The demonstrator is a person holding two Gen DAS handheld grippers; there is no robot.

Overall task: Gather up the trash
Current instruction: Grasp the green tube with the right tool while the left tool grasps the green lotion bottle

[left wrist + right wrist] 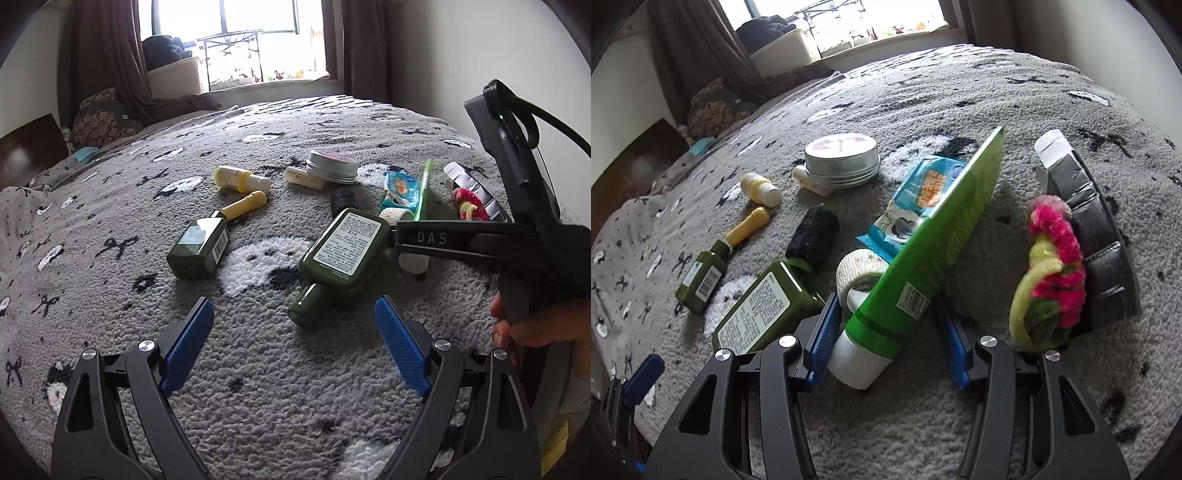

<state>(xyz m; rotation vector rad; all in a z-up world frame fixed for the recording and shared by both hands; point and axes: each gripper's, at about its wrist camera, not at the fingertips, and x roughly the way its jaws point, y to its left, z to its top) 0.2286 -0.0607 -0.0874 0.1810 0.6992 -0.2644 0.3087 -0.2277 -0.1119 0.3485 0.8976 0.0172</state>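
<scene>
Trash lies scattered on a grey patterned blanket (258,387). My left gripper (294,325) is open and empty, just in front of the neck of a large dark green bottle (341,256) lying on its side. My right gripper (884,319) is open around a bright green tube (923,273) with a white cap, which stands tilted between the blue pads (823,343); whether the pads touch it is unclear. The large green bottle (757,314) lies just left of the right gripper.
Also on the blanket are a smaller green bottle with a yellow cap (199,243), a yellow and white bottle (240,179), a round metal tin (332,166), a blue packet (919,199), a black roll (812,236), a white tape roll (860,273), a pink and yellow scrunchie (1052,266) and a silver-grey box (1086,221).
</scene>
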